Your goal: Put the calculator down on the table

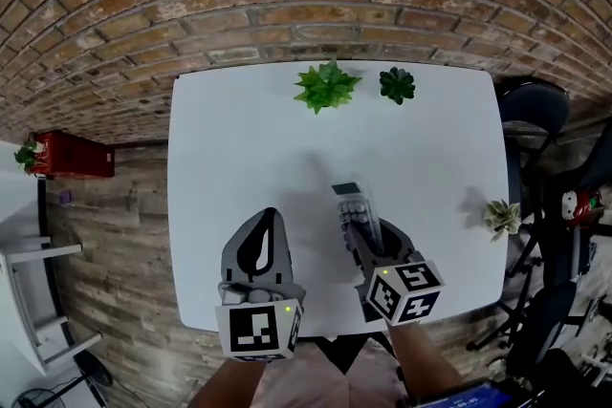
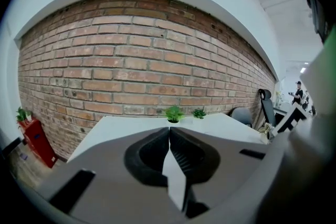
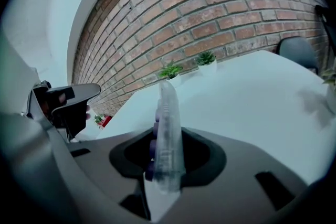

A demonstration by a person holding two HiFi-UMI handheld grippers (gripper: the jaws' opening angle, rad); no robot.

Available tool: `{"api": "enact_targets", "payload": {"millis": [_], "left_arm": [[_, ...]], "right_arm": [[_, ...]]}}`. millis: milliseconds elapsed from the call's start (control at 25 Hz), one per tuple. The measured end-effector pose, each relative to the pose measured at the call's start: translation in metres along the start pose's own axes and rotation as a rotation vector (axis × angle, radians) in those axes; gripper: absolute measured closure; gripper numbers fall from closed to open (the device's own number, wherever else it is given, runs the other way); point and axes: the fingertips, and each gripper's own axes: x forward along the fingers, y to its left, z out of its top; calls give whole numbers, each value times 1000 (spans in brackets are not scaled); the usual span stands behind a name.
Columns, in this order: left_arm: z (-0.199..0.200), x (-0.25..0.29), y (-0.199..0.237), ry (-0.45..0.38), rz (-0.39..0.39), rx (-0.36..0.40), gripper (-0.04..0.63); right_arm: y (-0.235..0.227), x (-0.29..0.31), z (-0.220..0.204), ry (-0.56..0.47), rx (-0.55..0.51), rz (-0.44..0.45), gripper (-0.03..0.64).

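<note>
**Calculator in the right tool, not yet laid down**

The white surface (image 1: pixel 239 148) is wide open in front of you. Your left tool (image 1: pixel 271 217) is pressed together on nothing. Your right tool (image 1: pixel 361 239) pinches the calculator (image 1: pixel 350 202) by its near end, over the near middle of the surface. I cannot tell if it already touches. Next, I judge, you should lay it flat, then spread the jaws

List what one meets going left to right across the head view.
red box → left gripper → bright green plant → dark green plant → pale plant at the table's right edge
</note>
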Motion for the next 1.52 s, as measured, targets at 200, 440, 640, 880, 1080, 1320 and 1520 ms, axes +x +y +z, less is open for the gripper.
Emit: {"api": "enact_targets", "payload": {"millis": [200,440,640,880,1080,1320,1520], "left_arm": [[-2,3,5,11,3,-4,583],[0,6,11,9,7,2,583],[0,9,8,9,-6,12,583],[5,11,5,2,-8,-15,583],[6,12,1,0,-15,-15,583],[7,9,1,0,-19,12,583],[7,5,0,3,-20,29,583]], "right_arm": [[2,6,1,-5,19,9,480],[1,10,0,7,16,13,469],[-4,8,-2,47,-19,-10,448],[-8,8,-4,70,-41,-18,422],[-10,9,-9,93,-43,-22,390],[-12,10,-19,129,-44,-30,348],[-12,11,-30,176,-36,-28,267]]}}
